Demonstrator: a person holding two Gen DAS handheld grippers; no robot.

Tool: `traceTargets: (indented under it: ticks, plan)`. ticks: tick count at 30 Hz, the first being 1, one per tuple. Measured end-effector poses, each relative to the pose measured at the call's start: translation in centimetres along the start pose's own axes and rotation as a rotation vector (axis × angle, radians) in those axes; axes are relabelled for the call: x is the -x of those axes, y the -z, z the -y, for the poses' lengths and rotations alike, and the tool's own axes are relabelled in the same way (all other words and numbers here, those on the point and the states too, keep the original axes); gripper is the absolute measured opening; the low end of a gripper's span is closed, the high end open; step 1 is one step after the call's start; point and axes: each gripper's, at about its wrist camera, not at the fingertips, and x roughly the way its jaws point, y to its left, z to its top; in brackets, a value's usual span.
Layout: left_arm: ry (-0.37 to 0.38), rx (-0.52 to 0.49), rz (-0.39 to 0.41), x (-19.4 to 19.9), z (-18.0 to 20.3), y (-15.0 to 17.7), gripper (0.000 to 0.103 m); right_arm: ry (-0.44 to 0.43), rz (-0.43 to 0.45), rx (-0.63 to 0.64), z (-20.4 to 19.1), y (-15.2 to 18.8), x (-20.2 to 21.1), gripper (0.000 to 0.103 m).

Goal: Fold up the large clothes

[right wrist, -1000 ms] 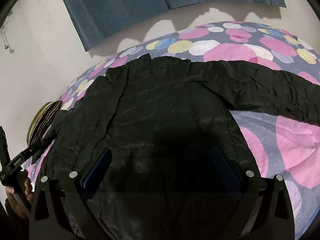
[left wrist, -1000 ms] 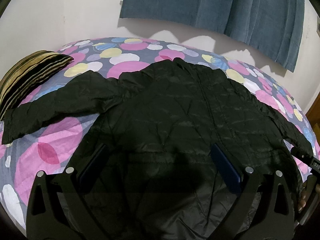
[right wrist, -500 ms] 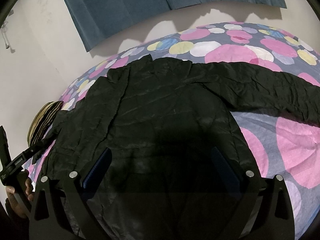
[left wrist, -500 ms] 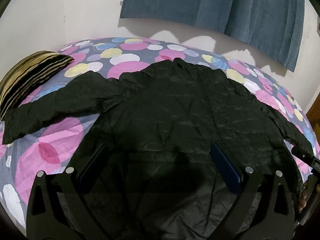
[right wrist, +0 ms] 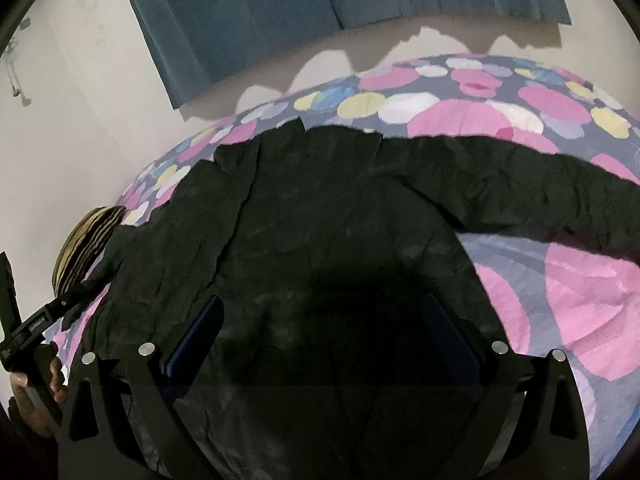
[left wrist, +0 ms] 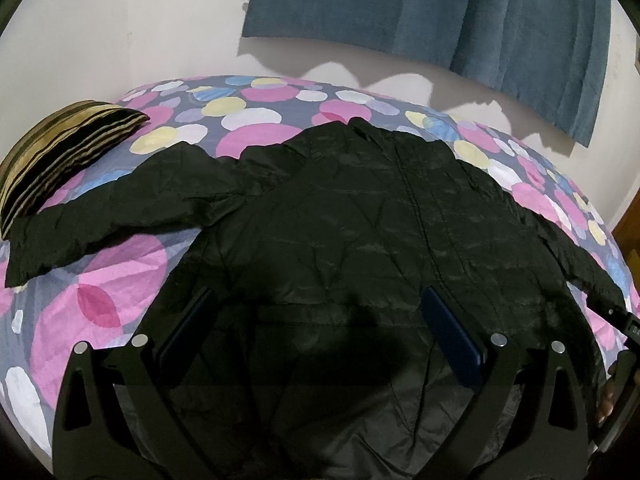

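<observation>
Both sleeves of the jacket (left wrist: 360,232) lie spread across the bedspread (left wrist: 120,292). The left gripper (left wrist: 320,336) and right gripper (right wrist: 324,336) hover above its hem, jaws wide apart, holding nothing.

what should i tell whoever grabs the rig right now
Left tongs: open, empty, hovering over the lower part of the black quilted jacket.
Right tongs: open, empty, over the same jacket.
Jacket lies spread flat on the bed's spotted sheet, collar toward the wall, both sleeves out sideways. The left sleeve reaches toward the striped pillow.
Done: jacket laid out. Left: every fold, probably sleeves in first.
</observation>
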Motion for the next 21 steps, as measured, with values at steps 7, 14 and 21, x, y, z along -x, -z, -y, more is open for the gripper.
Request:
traceTargets:
  ticks: [7,14,21]
  plan:
    - [0.014,0.02,-0.005,0.2,-0.7,-0.3,0.101,0.086,0.061,0.003,0.7,-0.8,1.7,0.099]
    - [0.004,0.032,-0.025,-0.9,-1.5,-0.5,0.101,0.114,0.045,-0.155,8.0,-2.1,2.6,0.099]
    - [-0.016,0.037,-0.039,-1.8,-2.3,-0.1,0.101,0.173,0.078,-0.414,19.3,-0.9,4.7,0.099]
